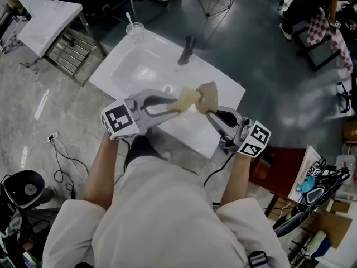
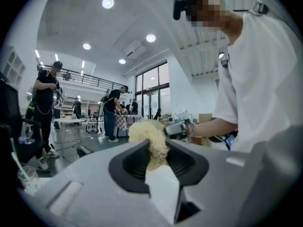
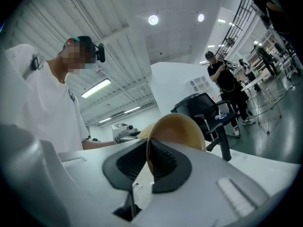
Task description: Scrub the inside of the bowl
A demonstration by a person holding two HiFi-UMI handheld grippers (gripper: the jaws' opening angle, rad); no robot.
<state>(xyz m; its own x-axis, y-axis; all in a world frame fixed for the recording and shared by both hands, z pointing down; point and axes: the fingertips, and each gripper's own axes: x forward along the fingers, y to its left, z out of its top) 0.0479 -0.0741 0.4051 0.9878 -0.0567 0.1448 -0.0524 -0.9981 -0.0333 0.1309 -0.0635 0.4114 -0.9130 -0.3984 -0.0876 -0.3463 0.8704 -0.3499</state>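
Head view shows the tan, thin-walled round bowl [image 1: 210, 95] tipped on edge above the white counter [image 1: 128, 66], its rim clamped in the right gripper [image 1: 211, 115] jaws, while the left gripper [image 1: 176, 107] jaws grip a pale yellow fibrous scrubbing pad [image 1: 187, 98] that meets the bowl.

- A white table [image 1: 125, 66] lies beneath the left gripper [image 1: 174, 106], on a glossy grey floor [image 1: 262, 60].
- Far beyond the left gripper, tall windows [image 2: 154, 92] let in daylight, and round ceiling lights [image 2: 108, 3] glow high above it.
- Beyond the right gripper [image 3: 147, 150], a black office chair [image 3: 203, 111] stands in front of a white wall [image 3: 180, 79].
- Strip lights [image 3: 96, 88] run across the ribbed ceiling above that gripper.
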